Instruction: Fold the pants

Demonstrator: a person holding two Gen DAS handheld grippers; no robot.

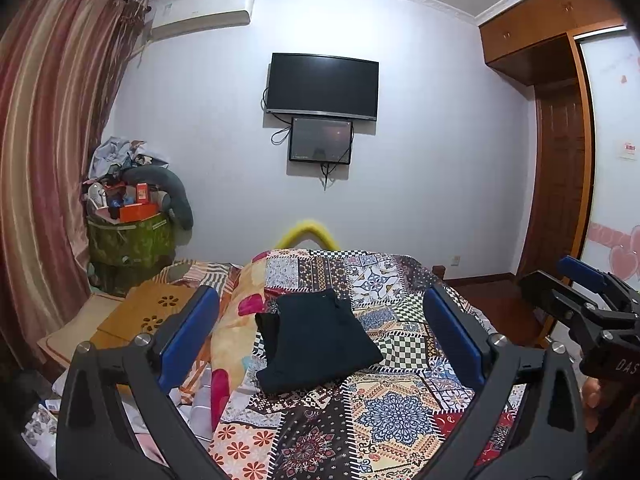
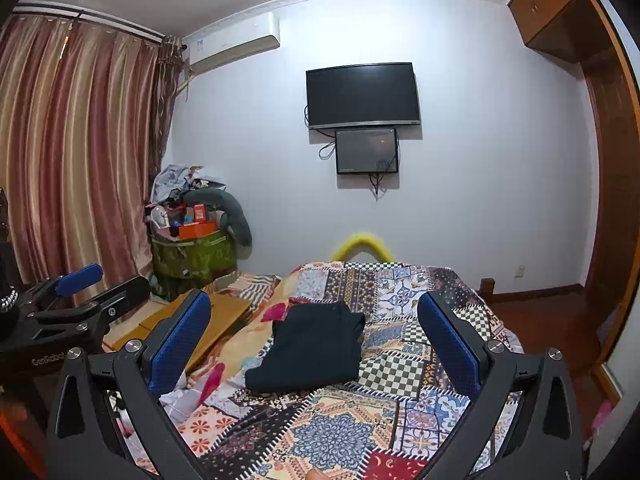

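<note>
In the left wrist view, the left gripper point(image 1: 320, 344) is seen held above the bed with its two blue-padded fingers point(image 1: 188, 332) spread wide apart and nothing between them. Between the fingers, farther off, the pants point(image 1: 316, 344) are seen lying on the patchwork quilt point(image 1: 392, 412), already folded into a compact dark bundle near the middle of the bed. At the right edge the right gripper point(image 1: 588, 300) is visible from the side, and the letters "DAS" (cut off by the frame) can be read on its black body. A television point(image 1: 322, 86) is mounted on the far wall with a smaller screen point(image 1: 321, 140) just below it; writing on either cannot be read. In the right wrist view, the right gripper point(image 2: 316, 348) is likewise shown with its jaws wide apart and empty, well clear of the cloth. The pants point(image 2: 308, 350) are seen on the quilt point(image 2: 340, 432) between and beyond the fingers, touched by neither tool. At the left edge the left gripper point(image 2: 76, 300) is visible, and "GenRobot" (the last letters blurred) is printed on its body. A striped curtain point(image 2: 76, 152) hangs at the left, and a green bin point(image 2: 192, 256) piled with clutter stands in the corner.
</note>
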